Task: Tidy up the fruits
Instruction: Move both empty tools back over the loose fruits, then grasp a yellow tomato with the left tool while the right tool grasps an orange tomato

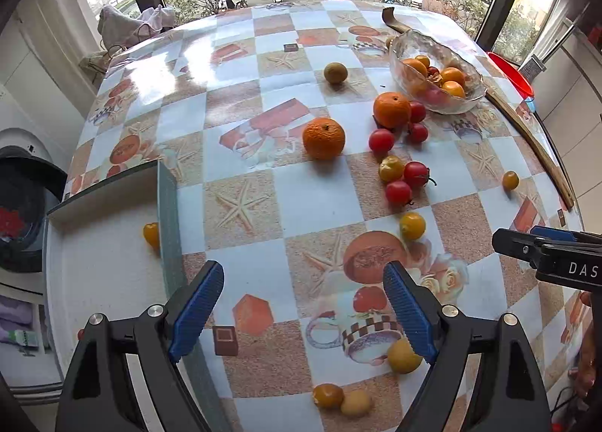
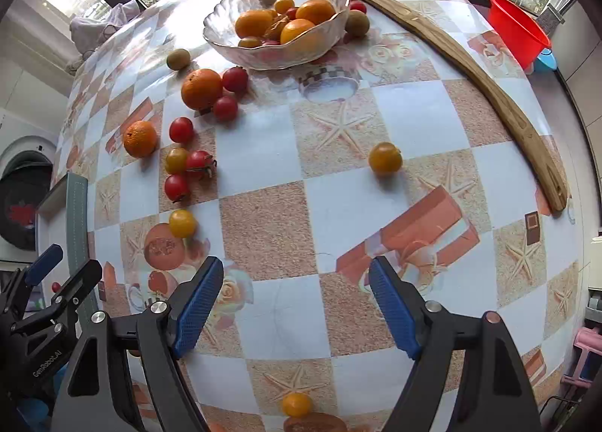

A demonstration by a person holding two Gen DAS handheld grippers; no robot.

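Here the left gripper (image 1: 303,313) hangs over the desk (image 1: 320,191) with its jaws released, nothing between the blue pads (image 1: 195,313); a yellow cherry tomato (image 1: 402,356) lies just beside the right-hand pad, at about 5 o'clock in the left wrist view. The right gripper (image 2: 297,309) also hovers with jaws spread wide and empty above a bare checked patch of the cloth. The glass bowl (image 2: 327,40) sits toward 12 o'clock in the right wrist view, holding several oranges and small tomatoes. Outside it, at 10 o'clock, a large orange (image 2: 201,88) touches two red cherry tomatoes (image 2: 225,107), and a smaller orange (image 2: 140,138) lies apart at 9 o'clock. A cluster of red and yellow tomatoes (image 2: 186,165) lies just right of that orange. A lone yellow tomato (image 2: 385,158) rests near the middle, well apart from the rest. A greenish-brown fruit (image 2: 178,58) sits left of the bowl. A curved wooden strip (image 2: 489,82) runs along the desk edge at 2 o'clock, beside a red basin (image 2: 517,31)
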